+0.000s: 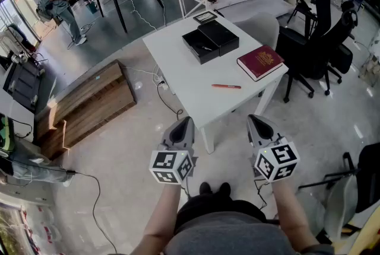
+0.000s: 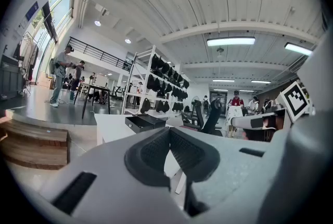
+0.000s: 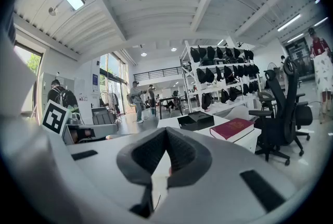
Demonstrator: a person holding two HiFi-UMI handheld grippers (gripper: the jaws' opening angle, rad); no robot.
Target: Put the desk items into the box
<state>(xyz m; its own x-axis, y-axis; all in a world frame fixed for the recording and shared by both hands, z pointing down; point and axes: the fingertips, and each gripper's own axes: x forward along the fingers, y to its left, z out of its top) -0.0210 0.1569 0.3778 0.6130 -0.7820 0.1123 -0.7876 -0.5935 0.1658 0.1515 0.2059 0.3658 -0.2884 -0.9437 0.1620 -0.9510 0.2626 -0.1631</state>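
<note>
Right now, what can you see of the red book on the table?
The book is dark red, seemingly hardbound, with a gold emblem on its cover. It is closed and lies flat, cover up, near the right corner of the white table. Only the table touches it; the black box and red pen lie apart.

Bright, even light all round; daylight through the tall windows, strip lights overhead; faint shadows beneath the table; gripper views bulge fish-eyed, black-cornered, near foreground soft.
</note>
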